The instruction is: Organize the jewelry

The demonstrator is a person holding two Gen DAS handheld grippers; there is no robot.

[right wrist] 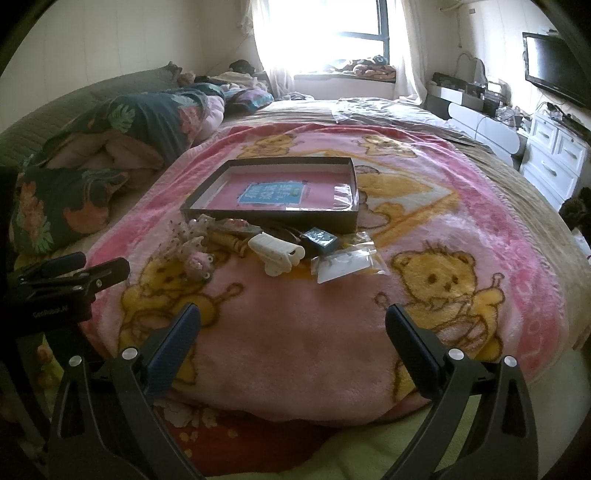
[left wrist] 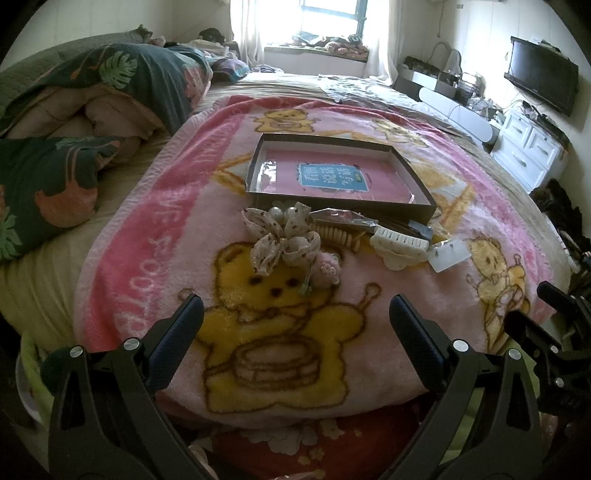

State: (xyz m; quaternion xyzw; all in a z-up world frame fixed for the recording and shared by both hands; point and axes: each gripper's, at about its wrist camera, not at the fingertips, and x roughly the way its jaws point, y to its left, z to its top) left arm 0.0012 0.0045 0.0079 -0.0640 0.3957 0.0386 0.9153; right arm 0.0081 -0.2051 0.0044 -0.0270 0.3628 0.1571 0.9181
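Note:
A shallow dark box (left wrist: 413,173) with a pink book inside lies on the pink bear blanket (left wrist: 177,236); it also shows in the right wrist view (right wrist: 207,197). In front of it lie a dotted ribbon bow (left wrist: 280,236), a wooden bead bracelet (left wrist: 338,234), a cream hair claw (left wrist: 397,245) and a clear earring bag (left wrist: 448,254). The right wrist view shows the claw (right wrist: 277,256), a small blue box (right wrist: 319,238) and the earring bag (right wrist: 343,264). My left gripper (left wrist: 295,321) and right gripper (right wrist: 293,325) are open and empty, short of the pile.
A folded leaf-print quilt (left wrist: 92,110) lies at the left of the bed. White drawers (left wrist: 532,147) and a wall TV (left wrist: 539,74) stand at the right. The window (left wrist: 325,18) is at the far end.

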